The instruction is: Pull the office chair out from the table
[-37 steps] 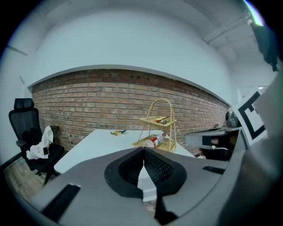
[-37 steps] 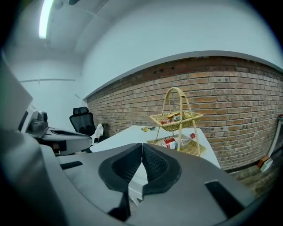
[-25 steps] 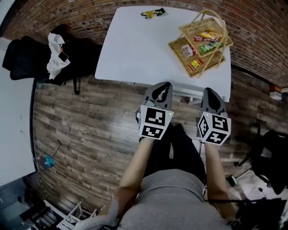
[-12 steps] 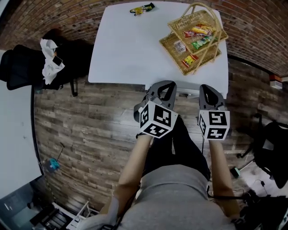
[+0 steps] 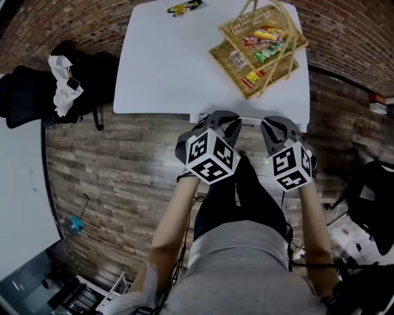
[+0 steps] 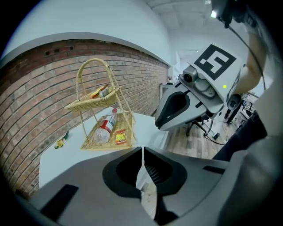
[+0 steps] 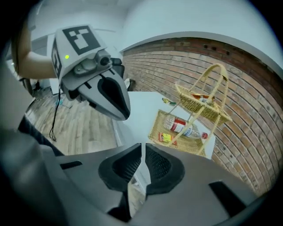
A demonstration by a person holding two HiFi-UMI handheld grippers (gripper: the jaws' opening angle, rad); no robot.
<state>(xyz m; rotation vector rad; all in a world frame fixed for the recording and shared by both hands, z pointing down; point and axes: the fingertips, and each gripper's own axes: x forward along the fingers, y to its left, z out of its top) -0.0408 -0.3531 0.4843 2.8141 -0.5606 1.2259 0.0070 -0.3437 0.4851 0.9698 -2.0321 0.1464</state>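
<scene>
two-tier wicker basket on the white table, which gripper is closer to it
Right. In the head view the right gripper is just below the two-tier wicker basket; the left gripper is farther off, toward its lower left.

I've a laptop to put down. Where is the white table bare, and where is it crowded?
On the table the left half is bare, from its left edge to the wicker basket, with only a snack packet at the far edge. The right side is crowded by the basket.
</scene>
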